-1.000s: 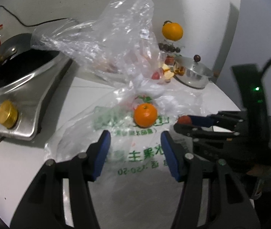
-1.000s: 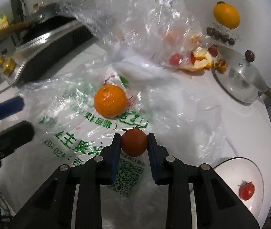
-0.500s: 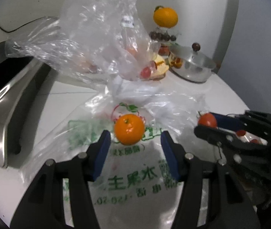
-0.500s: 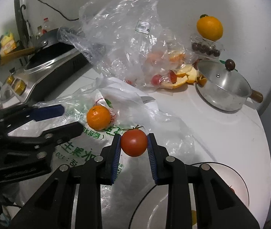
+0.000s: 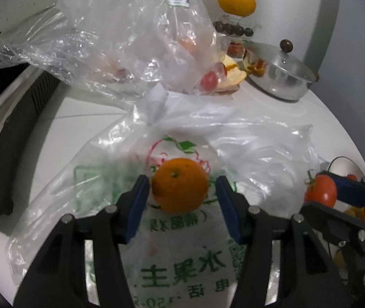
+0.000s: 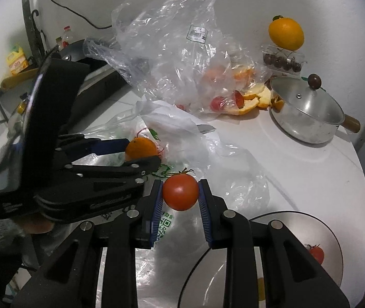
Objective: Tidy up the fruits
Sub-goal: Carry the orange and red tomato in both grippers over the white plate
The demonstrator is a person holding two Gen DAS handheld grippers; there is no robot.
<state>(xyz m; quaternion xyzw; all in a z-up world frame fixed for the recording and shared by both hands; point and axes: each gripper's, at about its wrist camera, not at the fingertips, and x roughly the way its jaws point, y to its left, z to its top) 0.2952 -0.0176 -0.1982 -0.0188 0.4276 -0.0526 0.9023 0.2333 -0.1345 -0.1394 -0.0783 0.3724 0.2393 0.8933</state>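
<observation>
My left gripper point(image 5: 180, 192) is open with its blue pads on either side of an orange point(image 5: 180, 184) that lies on a flat printed plastic bag point(image 5: 182, 264); small gaps show between pads and fruit. The orange also shows in the right wrist view point(image 6: 141, 148), between the left gripper's fingers point(image 6: 110, 145). My right gripper point(image 6: 180, 195) is shut on a red tomato point(image 6: 180, 192) and holds it above the edge of a white plate point(image 6: 336, 236). Another tomato point(image 6: 315, 254) lies on that plate. The held tomato shows in the left wrist view point(image 5: 321, 191).
A crumpled clear bag point(image 6: 180, 59) with fruit and orange peel stands behind. A lidded steel pot point(image 6: 308, 113) sits at the back right, with an orange point(image 6: 286, 33) on a box of dark cherries point(image 6: 282, 60) behind it. A stove with a pan point(image 5: 5, 133) is at the left.
My left gripper has moved forward until the orange sits between its pads. My right gripper has carried the tomato up and to the right, over the plate's edge.
</observation>
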